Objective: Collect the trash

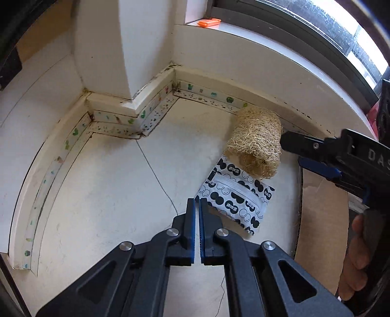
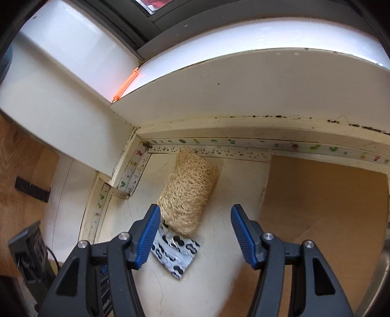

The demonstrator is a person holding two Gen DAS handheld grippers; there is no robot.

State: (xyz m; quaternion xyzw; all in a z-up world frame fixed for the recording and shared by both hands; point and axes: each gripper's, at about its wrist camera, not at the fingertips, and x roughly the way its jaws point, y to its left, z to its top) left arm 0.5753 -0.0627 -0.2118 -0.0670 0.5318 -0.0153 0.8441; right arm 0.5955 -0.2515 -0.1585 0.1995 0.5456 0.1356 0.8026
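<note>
A black-and-white patterned packet [image 1: 237, 195] lies flat on the cream floor, and a straw-coloured fibrous loofah roll [image 1: 256, 141] rests on its far edge. My left gripper [image 1: 197, 202] is shut, with its blue-padded tips meeting on the packet's near left corner. My right gripper [image 2: 195, 212] hangs open just above the near end of the loofah roll [image 2: 187, 192], with nothing between its pads. From the right wrist the packet [image 2: 178, 253] shows below the roll, partly hidden by my left finger. From the left wrist the right gripper [image 1: 291, 152] reaches in from the right, beside the roll.
A brown cardboard sheet [image 2: 324, 207] lies on the floor right of the roll. A skirting board with small coloured stickers [image 1: 136, 117] lines the wall corner. An orange object [image 1: 209, 22] sits on the window sill. A hand [image 1: 358, 256] holds the right gripper. A dark device [image 2: 29, 253] stands at left.
</note>
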